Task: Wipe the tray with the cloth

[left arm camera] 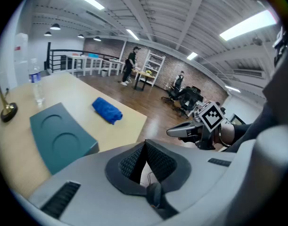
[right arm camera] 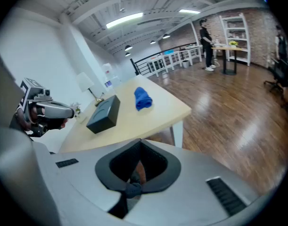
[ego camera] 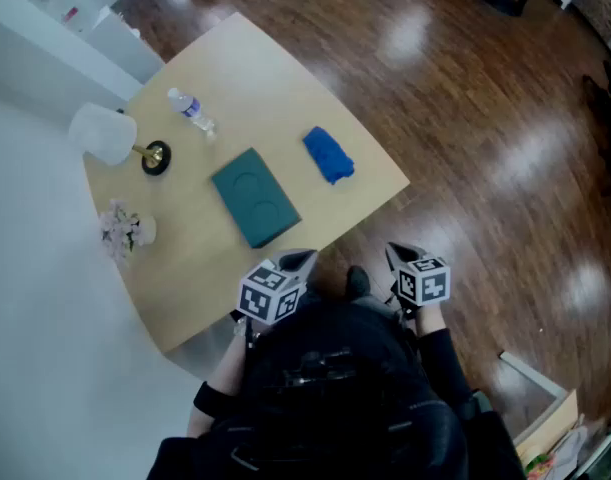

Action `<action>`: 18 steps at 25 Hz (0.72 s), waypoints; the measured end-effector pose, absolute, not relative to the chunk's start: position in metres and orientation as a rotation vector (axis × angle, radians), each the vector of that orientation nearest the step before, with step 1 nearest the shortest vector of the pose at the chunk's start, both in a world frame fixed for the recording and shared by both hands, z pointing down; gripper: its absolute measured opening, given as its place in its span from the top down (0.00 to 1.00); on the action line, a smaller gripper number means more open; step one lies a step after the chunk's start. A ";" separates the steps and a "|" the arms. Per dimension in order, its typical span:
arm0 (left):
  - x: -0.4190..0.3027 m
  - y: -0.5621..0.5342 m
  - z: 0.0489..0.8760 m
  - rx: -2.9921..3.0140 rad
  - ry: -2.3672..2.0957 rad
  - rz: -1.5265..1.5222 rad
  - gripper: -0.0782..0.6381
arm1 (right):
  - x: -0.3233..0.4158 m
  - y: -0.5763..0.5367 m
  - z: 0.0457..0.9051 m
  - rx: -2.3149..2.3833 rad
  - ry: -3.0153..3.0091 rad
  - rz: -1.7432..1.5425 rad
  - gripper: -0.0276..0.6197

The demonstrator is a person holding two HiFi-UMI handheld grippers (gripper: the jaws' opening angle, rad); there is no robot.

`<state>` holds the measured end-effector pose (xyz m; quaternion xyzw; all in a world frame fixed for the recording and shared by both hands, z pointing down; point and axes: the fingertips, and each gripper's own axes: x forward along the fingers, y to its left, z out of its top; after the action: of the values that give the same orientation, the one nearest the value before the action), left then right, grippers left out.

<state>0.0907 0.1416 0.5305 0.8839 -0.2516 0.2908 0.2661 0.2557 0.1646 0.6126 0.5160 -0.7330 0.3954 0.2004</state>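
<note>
By table (ego camera: 285, 98), hand-held grippers (ego camera: 303, 260) (ego camera: 397, 253) (both closed) angle downward.

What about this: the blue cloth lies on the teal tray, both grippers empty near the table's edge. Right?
No. The head view shows the blue cloth on the table beside the teal tray, apart from it. The left gripper and right gripper are empty.

We find the tray (ego camera: 255, 196) in the middle of the table (ego camera: 195, 278), with the cloth (ego camera: 328, 155) to its right, apart. The bottle (ego camera: 192, 111) stands behind it to the left, the lamp (ego camera: 105, 133) further left, and the flowers (ego camera: 125, 230) by the left edge. Our left gripper (ego camera: 303, 259) is at the near edge, and our right gripper (ego camera: 400, 253) is beside it, off the table.
</note>
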 end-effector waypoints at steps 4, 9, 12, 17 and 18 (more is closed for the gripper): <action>0.004 0.130 0.523 2.326 -0.793 0.743 0.89 | 0.171 0.144 0.584 1.326 -2.134 1.069 0.95; -0.079 0.114 0.530 2.245 -0.936 0.652 0.89 | 0.080 0.111 0.567 1.160 -2.248 0.962 0.95; -0.103 0.104 0.537 2.232 -0.963 0.614 0.89 | 0.050 0.096 0.565 1.123 -2.257 0.906 0.95; -0.133 0.091 0.547 2.250 -0.941 0.607 0.89 | 0.017 0.077 0.561 1.152 -2.236 0.850 0.95; -0.135 0.090 0.550 2.253 -0.927 0.608 0.89 | 0.017 0.076 0.564 1.170 -2.227 0.846 0.95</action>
<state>-0.1353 0.0904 0.5498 0.8529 -0.3510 0.2303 0.3102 0.0172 0.0763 0.5637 0.4277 -0.8143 0.3095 0.2412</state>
